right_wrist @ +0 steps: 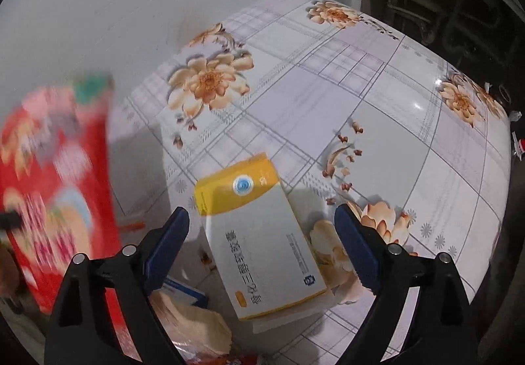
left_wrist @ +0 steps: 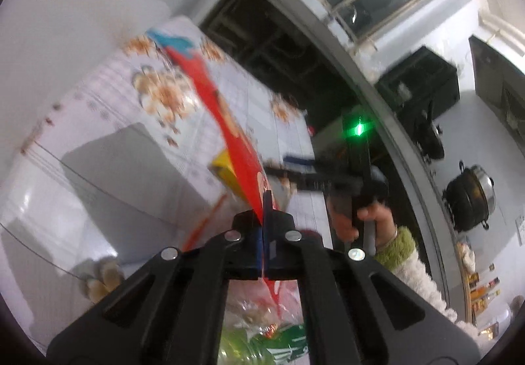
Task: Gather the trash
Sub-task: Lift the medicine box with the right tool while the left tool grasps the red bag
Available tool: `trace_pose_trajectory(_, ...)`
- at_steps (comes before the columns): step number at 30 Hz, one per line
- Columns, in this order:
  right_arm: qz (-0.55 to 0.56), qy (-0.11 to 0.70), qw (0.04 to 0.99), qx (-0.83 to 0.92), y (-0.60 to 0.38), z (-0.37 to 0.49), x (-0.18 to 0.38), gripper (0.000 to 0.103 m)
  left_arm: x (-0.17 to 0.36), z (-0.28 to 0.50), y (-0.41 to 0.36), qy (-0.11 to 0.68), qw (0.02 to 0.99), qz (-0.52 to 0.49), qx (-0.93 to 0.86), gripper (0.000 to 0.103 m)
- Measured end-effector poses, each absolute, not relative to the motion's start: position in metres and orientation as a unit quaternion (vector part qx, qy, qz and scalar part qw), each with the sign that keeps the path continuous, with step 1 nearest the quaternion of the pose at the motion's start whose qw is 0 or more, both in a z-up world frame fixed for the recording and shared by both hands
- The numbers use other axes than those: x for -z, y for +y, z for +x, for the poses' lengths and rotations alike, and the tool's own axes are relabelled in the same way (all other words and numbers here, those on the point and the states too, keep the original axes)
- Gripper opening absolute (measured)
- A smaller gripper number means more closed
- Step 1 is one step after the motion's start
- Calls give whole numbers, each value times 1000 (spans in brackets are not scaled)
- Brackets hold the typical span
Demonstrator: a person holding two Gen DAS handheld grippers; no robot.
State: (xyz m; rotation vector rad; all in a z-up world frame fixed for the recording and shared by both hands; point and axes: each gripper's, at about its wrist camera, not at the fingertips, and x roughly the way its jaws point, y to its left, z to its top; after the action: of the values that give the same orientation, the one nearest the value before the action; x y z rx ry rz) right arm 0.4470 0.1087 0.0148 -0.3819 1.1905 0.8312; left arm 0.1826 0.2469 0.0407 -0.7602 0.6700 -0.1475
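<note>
The flowery worktop [right_wrist: 377, 96] is the biggest thing here. A big red bag [left_wrist: 226, 125] hangs above it, out at the left side of the yellow and white box [right_wrist: 262, 233]. The left hand-held gripper [left_wrist: 264, 211] is pinched tight on the red bag's edge. The box lies flat on the worktop. The right hand-held gripper [right_wrist: 262, 227] is spread wide, one finger on each side of the box, not touching it. A crumpled tissue [right_wrist: 193, 322] lies near the box's close end.

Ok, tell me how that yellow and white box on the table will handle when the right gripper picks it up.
The yellow and white box looks like thin carton, so probably light and stiff, though a hard squeeze might crush it. It lies flat, unlikely to roll. The right gripper is open astride it.
</note>
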Motion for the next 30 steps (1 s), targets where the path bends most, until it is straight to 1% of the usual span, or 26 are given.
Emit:
trace_pose_trajectory(4,-222,543,717,-376,119,435,-3,88,-51,179,260,292,885,-359,48,0)
trace_pose_trajectory(8,-272,540,709,-362,132,427,14,88,-57,180,263,283,892,-350,34,0)
trace_pose_trajectory(11,-289,539,709,-350,137,426,23,88,-58,184,261,285,893,-346,32,0)
trace_pose_trajectory(15,-272,547,716,-337,137,435,30,88,-56,187,258,289,894,-341,31,0)
trace_pose_trajectory(16,-263,548,719,-337,136,437,29,85,-53,185,259,289,894,-341,31,0)
trace_pose_trajectory(17,-257,548,721,-339,135,439,28,76,-52,185,259,289,894,-340,31,0)
trace_pose_trajectory(18,-252,551,721,-338,134,440,27,74,-52,186,257,289,895,-339,31,0)
trace_pose_trajectory(25,-243,527,746,-327,126,437,13,74,-58,182,253,278,902,-329,28,0)
trace_pose_trajectory(30,-203,493,789,-306,106,443,-17,74,-66,178,248,265,910,-317,27,0)
